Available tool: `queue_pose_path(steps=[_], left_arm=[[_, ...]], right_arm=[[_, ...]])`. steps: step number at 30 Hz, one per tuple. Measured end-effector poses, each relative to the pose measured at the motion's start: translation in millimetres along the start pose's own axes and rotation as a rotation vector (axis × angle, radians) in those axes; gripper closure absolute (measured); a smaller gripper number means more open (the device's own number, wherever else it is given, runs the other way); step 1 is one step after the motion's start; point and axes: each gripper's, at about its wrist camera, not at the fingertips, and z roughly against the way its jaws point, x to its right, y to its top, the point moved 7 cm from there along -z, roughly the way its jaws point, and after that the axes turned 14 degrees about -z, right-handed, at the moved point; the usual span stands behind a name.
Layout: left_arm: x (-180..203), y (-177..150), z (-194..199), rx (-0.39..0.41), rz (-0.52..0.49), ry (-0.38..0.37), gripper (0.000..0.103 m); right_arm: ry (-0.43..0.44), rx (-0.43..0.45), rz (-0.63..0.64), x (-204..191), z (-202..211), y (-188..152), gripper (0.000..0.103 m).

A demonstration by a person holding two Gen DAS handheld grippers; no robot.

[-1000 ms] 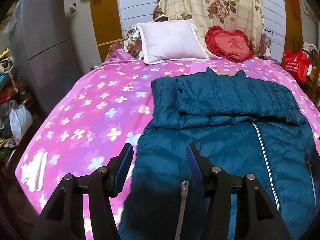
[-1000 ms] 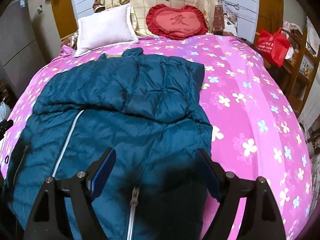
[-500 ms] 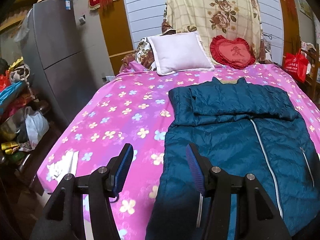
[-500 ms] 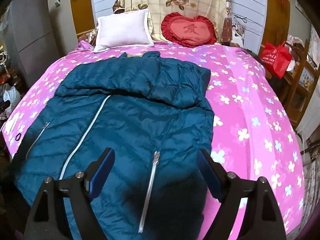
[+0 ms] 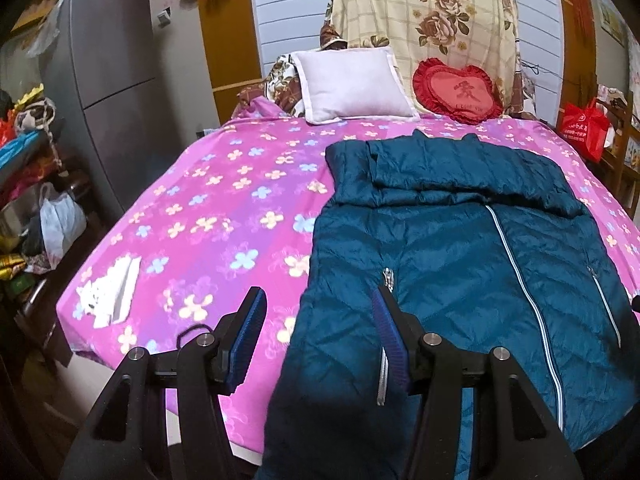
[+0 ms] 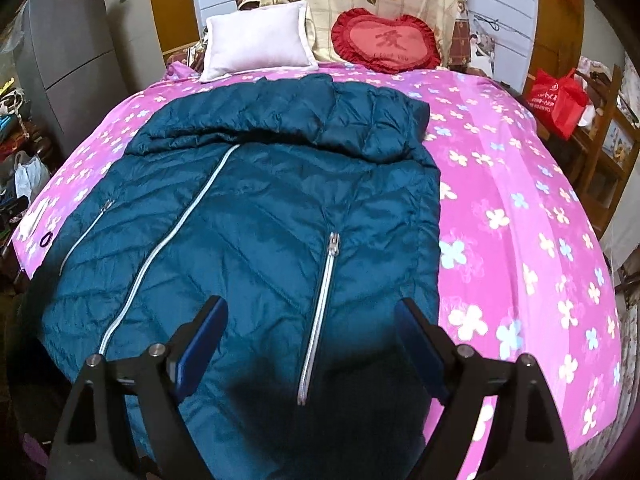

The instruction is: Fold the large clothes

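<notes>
Both claws have drawn back from over the jacket toward the bed's near edge since a second ago, so far more of the garment now shows in each view; the left claw (image 5: 316, 328) stands part open and the right claw (image 6: 310, 330) wide open, neither with anything between its pads. I judge a fold has just been finished and the person is backing off to take the hem for the next one. One teal padded jacket (image 6: 280, 208) lies on the bed (image 6: 520, 200), its sleeves folded across the chest near the head end, its hem at the near edge and hanging slightly over it. It shows three zippers: one long front one and two pocket ones. Beyond it sit one white pillow (image 5: 352, 84) and one red heart cushion (image 5: 456, 92). One white folded cloth (image 5: 112, 296) lies at the bed's near left corner.
</notes>
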Motion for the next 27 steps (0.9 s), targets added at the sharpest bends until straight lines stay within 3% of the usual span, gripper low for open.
queue_pose_path(steps=[27], left_arm=[[13, -45, -30, -0.116, 0.008, -0.053, 0.067]], right_arm=[[-0.003, -0.081, -0.019, 10, -15, -32, 0.015]])
